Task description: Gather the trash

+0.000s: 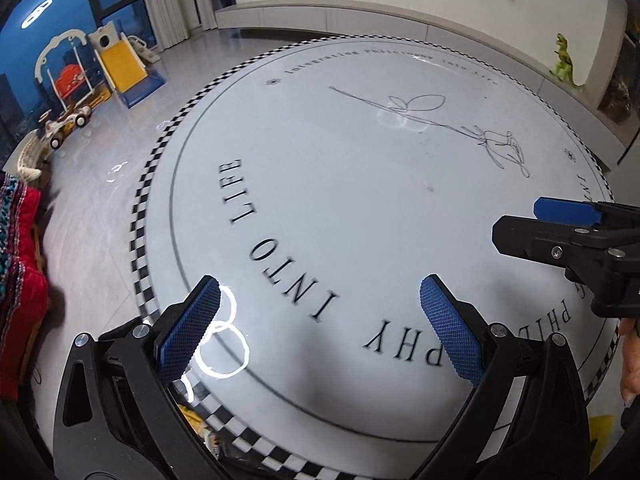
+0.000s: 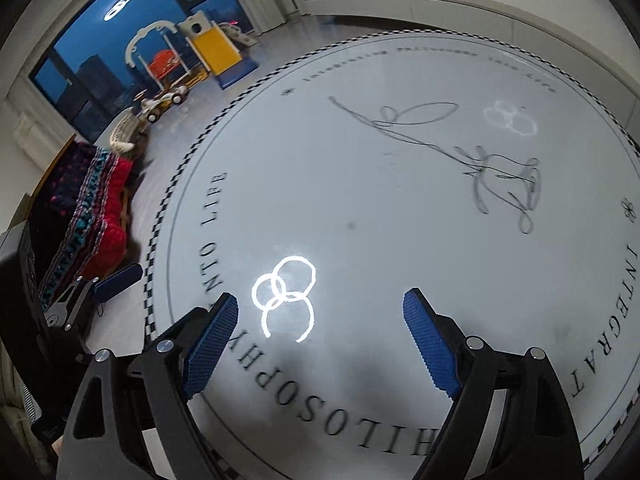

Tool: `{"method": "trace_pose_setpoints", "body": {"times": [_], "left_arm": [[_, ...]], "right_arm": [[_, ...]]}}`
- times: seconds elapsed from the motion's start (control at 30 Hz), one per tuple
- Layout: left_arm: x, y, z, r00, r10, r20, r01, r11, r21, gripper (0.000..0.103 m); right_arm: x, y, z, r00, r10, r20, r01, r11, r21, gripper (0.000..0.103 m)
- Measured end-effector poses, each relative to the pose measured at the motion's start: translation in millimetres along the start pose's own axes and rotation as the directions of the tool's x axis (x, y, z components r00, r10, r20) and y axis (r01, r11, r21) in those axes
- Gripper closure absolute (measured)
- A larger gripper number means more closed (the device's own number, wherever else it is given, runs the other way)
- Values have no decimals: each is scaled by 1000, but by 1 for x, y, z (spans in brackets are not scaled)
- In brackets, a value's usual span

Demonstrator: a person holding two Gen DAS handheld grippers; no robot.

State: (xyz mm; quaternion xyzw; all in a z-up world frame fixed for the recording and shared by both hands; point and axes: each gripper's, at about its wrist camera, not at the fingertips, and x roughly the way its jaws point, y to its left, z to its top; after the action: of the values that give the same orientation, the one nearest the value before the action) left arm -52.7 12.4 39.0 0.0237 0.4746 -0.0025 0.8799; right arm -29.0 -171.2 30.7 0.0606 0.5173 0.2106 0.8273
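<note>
My left gripper is open and empty above the near edge of a round white mat with black lettering and a checkered border. My right gripper is open and empty above the same mat. The right gripper also shows at the right edge of the left wrist view, and the left gripper shows at the left edge of the right wrist view. Some yellow and orange scraps lie under the left gripper at the mat's near edge, mostly hidden. A yellow piece shows at the lower right.
A red patterned blanket lies left of the mat. A toy slide, swing and toy car stand by the window at the far left. A low cabinet runs along the far wall, with a green dinosaur at right.
</note>
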Motion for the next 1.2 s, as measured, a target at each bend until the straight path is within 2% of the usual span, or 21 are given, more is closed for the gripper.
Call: {"method": "trace_pose_setpoints", "body": {"times": [0.2,0.4,0.67,0.83,0.93,1.2], "left_arm": [[23,-36,19,999,-33,16,33,999,9,6],[45,-49,26,1000,-17,15,17,1000,11,6],[59,-49,23,999,15,30,-15,1000,-19,6],[70,-42,17,1000,23,9,-22,999,-37,6],[72,-38,15,1000,0,20,1,998,-67,6],[71,-36,12,1000,0,19,1,998,-63,6]], "right_arm": [[-2,-59,-9,996,-86,16,84,992,95,18],[0,-93,-27,986,-165,31,160,979,130,18],[13,-84,-34,958,-270,101,263,962,73,16],[22,-82,-32,938,-321,134,319,947,38,9],[27,-83,-33,926,-348,145,350,937,13,3],[25,-87,-34,926,-350,140,350,936,23,3]]}}
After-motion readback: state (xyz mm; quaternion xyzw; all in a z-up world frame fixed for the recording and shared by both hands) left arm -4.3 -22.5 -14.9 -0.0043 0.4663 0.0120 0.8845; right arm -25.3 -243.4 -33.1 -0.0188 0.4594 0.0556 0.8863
